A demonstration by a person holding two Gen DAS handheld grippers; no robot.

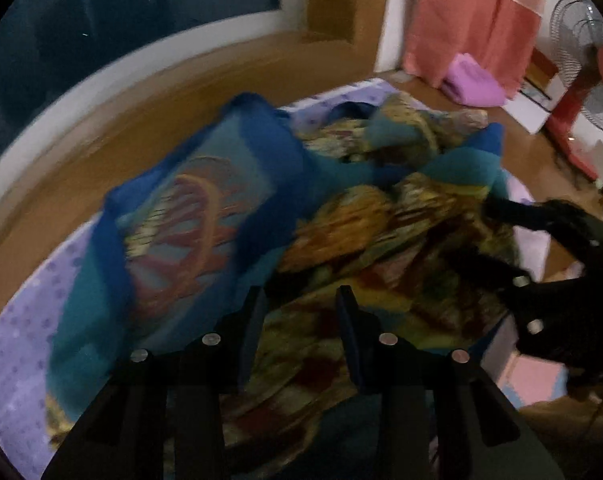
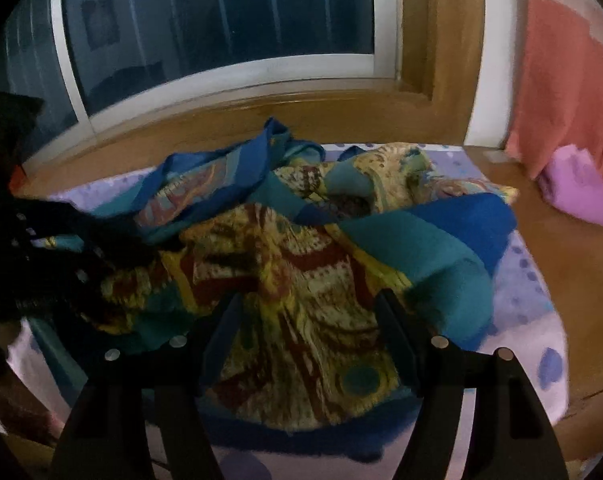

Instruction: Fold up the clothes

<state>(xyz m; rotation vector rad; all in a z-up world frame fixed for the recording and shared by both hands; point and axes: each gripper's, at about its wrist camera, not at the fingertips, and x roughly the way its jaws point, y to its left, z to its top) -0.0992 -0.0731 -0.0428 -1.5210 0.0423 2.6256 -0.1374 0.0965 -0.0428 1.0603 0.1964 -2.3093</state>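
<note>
A large patterned cloth point(image 1: 341, 232) point(image 2: 301, 264), yellow and red with blue and teal borders, lies crumpled on a lilac dotted mat point(image 1: 17, 344) point(image 2: 529, 292). My left gripper point(image 1: 300, 296) hovers over its near part, jaws open, with nothing pinched between the fingers. My right gripper point(image 2: 309, 300) stands open wider above the yellow-red middle, apart from the fabric. Each gripper shows in the other's view: the right gripper point(image 1: 481, 236) over the cloth's right edge, the left gripper point(image 2: 113, 248) over its left edge. Both views are blurred.
The mat lies on a wooden floor point(image 1: 149, 120) below a dark window with a white frame point(image 2: 237, 72). A pink curtain point(image 1: 473, 20), a folded purple cloth point(image 1: 473, 84) and a red standing fan point(image 1: 581, 64) are at the right.
</note>
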